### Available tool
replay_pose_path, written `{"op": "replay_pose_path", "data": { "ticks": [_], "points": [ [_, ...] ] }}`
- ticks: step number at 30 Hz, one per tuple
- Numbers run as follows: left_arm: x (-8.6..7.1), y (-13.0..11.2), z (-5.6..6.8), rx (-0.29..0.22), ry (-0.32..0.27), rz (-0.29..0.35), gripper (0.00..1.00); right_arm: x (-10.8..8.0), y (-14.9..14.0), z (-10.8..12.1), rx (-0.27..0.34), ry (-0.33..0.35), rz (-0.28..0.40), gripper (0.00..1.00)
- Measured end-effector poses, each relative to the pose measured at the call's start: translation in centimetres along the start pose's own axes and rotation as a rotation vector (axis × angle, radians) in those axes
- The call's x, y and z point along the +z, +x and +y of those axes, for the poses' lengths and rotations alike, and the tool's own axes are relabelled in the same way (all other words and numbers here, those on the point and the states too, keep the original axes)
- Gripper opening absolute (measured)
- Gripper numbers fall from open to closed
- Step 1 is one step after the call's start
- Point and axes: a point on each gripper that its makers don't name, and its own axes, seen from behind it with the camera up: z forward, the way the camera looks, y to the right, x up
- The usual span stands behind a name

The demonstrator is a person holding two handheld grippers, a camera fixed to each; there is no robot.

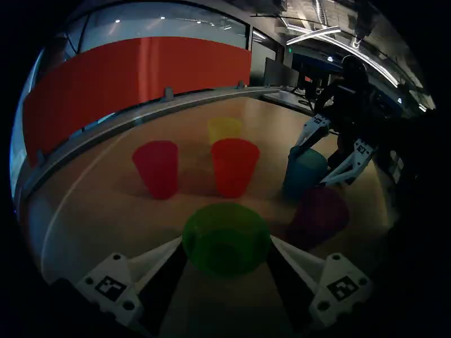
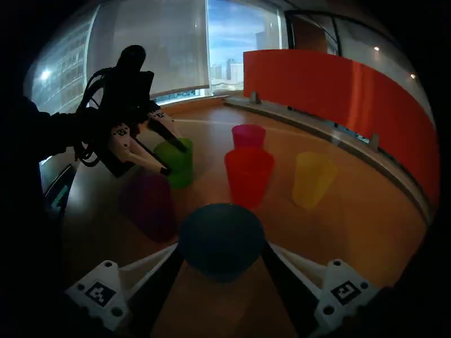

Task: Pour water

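Left gripper view: on the tabletop (image 1: 101,208) the green cup (image 1: 225,236) is pinched on both sides by the jaws of the left gripper (image 1: 225,250), the blue cup (image 2: 221,236) likewise by those of the right gripper (image 2: 221,250), so one should be raised level and tipped slowly over the other

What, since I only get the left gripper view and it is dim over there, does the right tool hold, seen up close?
Observer: A blue cup. The right tool presses on both its sides. The cup's inside is too dark to judge.
Operator: In my view the yellow cup hides behind the red one. Do they touch?
Observer: No. The yellow cup stands apart from the red cup, with bare table between them.
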Motion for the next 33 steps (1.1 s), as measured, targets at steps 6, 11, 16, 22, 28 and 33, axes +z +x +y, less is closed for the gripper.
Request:
{"op": "replay_pose_path", "data": {
  "ticks": [6,11,16,22,28,33],
  "points": [
    [0.0,0.0,0.1,-0.001,-0.002,0.001,0.88,0.2,0.0,0.1,0.005,0.001,0.003,0.99],
    [0.0,0.0,0.1,0.0,-0.003,0.002,0.88,0.2,0.0,0.4,0.001,-0.011,0.006,0.89],
    [-0.1,0.0,0.0,-0.002,0.001,0.005,0.87,0.1,0.2,0.3,-0.001,-0.008,0.018,0.88],
    [-0.2,0.1,-0.4,-0.017,0.013,0.008,0.88,-0.4,1.2,-0.1,0.0,0.001,0.045,0.88],
    [-0.7,0.2,-0.8,-0.026,0.032,0.011,0.87,-1.3,2.4,-0.1,-0.004,-0.01,0.059,0.88],
    [-1.8,1.4,-0.5,-0.012,0.045,0.042,0.87,-2.3,3.7,-0.2,-0.006,-0.021,0.077,0.88]
  ]
}}
